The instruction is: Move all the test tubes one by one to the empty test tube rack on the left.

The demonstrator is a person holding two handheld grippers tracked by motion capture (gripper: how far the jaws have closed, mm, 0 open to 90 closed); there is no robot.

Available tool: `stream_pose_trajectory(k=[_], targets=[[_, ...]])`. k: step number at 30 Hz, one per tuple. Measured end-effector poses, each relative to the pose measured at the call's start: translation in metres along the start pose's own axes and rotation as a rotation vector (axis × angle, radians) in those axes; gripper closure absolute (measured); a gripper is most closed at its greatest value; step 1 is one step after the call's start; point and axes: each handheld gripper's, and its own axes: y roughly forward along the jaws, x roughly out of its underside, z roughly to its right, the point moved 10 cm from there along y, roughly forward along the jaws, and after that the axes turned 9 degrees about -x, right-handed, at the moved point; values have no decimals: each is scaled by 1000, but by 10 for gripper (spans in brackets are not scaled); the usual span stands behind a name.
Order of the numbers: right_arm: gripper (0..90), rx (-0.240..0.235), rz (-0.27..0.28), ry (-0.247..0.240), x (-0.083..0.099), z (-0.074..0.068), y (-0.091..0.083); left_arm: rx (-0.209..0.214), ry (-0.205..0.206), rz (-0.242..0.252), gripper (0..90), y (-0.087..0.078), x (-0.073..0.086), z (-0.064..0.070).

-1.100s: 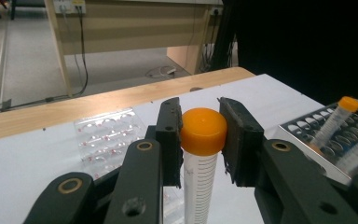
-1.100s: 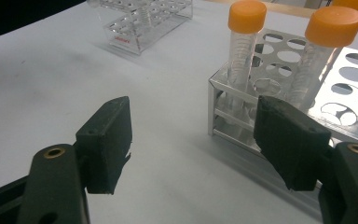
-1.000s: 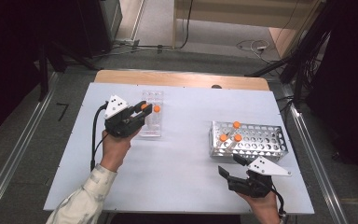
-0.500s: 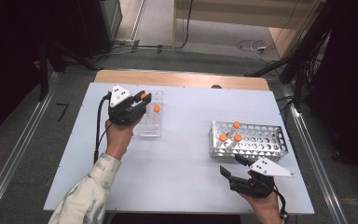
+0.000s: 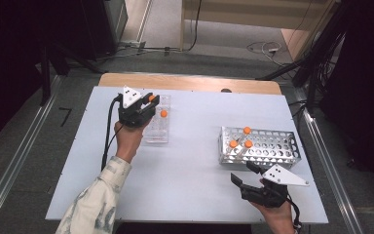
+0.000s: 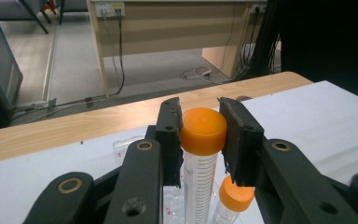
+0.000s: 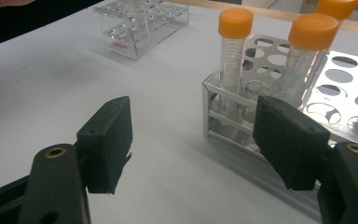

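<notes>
Orange-capped tube in left gripper

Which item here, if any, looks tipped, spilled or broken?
Nothing stands out. The three tubes stand upright in the metal rack, capped. The left gripper holds a capped tube upright over the clear rack. The table shows no spill.

Grey floor, light wooden desk beyond the table, trailing cables, dark surroundings
</notes>
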Motion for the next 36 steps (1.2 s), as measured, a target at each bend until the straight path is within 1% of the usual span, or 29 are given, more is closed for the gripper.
stream_pose_trajectory(k=[1, 9, 14, 18, 19, 21, 26, 30, 33, 34, 35, 36], targets=[[268, 0, 0, 0, 0, 0, 0, -5, 9, -4, 702, 1, 1, 0], [267, -1, -2, -1, 0, 0, -1, -13, 28, -25, 701, 3, 12, 5], [267, 1, -5, -3, 1, 0, 0, -13, 26, -35, 698, 4, 19, 5], [267, 1, -10, -2, 1, 0, 1, -11, 19, -40, 690, 4, 21, 5], [268, 0, -10, -2, 2, 0, 1, -11, 15, -41, 681, 4, 21, 5], [268, -1, -9, -4, 2, 0, 2, -11, 10, -38, 633, 3, 21, 4], [268, 0, -11, -3, 2, 0, 1, -5, 1, -31, 607, 1, 19, 5], [268, 4, -10, -1, 2, 1, 1, 9, -23, -25, 580, -3, 17, 5], [268, 9, -9, 5, 2, 2, 0, 10, -40, -21, 533, -9, 17, 5], [268, 13, -7, 0, 2, 3, 0, 12, -49, -21, 515, -12, 17, 5], [268, 16, -7, 1, 2, 4, 0, 25, -60, -20, 486, -15, 17, 6], [268, 19, -6, 4, 2, 4, 0, 29, -63, -27, 450, -18, 17, 6]])
